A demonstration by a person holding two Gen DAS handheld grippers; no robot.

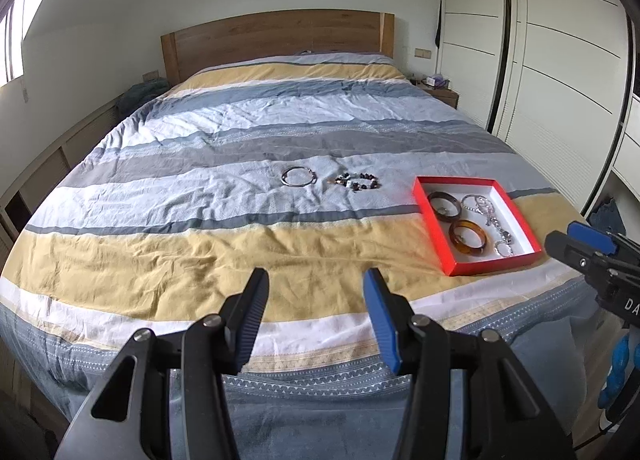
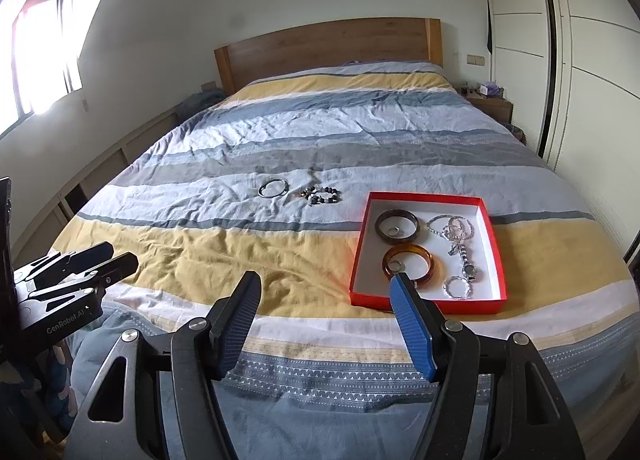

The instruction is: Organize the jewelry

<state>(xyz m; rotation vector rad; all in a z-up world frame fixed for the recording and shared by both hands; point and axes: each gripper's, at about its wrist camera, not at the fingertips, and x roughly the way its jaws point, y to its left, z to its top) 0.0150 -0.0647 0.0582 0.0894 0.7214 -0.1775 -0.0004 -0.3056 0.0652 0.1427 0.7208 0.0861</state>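
**Bed-top jewelry lot, both grippers unloaded**

Surroundings: striped duvet point(image 2: 280, 131) on a bed with a wooden headboard point(image 2: 328, 47); white sliding wardrobe point(image 1: 560, 59) at 3 o'clock; window point(image 2: 40, 59) at 9 o'clock; nightstand point(image 2: 490, 105) beside the headboard. Nothing lies between either tool and the jewelry.

Loose on the duvet, two pieces: one silver bangle point(image 1: 299, 177) and, just beside it at its 3 o'clock, one dark beaded bracelet point(image 1: 357, 181).

Red box point(image 2: 360, 260), white-lined, at 1 o'clock from the right gripper: one dark brown bangle point(image 2: 397, 230), one amber bangle point(image 2: 408, 262), each ringed around a small ring; a tangle of silver chains point(image 2: 454, 232), count unclear; one wristwatch point(image 2: 466, 260); one silver bracelet point(image 2: 458, 287).

Left gripper point(image 1: 316, 280): released, jaws spread, holding nothing, at the bed's foot.
Right gripper point(image 2: 324, 284): released, jaws spread, holding nothing.
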